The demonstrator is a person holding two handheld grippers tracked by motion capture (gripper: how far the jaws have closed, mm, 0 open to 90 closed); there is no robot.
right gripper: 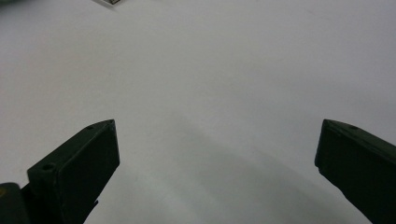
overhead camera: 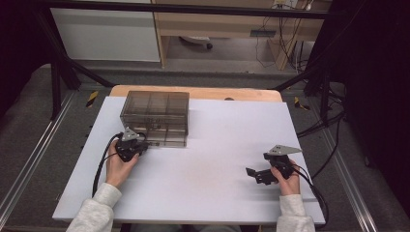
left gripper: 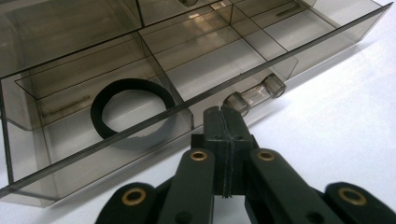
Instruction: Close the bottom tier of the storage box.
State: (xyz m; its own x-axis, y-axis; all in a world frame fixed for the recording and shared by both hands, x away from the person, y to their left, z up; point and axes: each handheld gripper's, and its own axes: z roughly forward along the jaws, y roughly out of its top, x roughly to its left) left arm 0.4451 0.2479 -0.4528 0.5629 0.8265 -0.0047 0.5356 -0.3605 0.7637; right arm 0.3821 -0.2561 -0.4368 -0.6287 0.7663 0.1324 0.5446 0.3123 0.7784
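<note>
**Left gripper pinched at the drawer handle, right gripper idle**

From the high view, your left gripper (overhead camera: 140,145) sits at the near face of the smoky plastic drawer box (overhead camera: 155,112), which stands toward the far left of the white table (overhead camera: 208,145). Your right gripper (overhead camera: 256,173) rests well away from the box, to its near right, its jaws spread with nothing between them.

In the left gripper view, your jaws are pressed together right at the clear handle (left gripper: 254,93) of the bottom drawer (left gripper: 187,65), which stands pulled out of the box. Whether a part of the handle is pinched between the tips, you cannot tell from here. A black ring (left gripper: 133,109) lies in the drawer compartment just left of the handle.

In the right gripper view, your jaws stand wide apart over bare table, far from the box.
</note>
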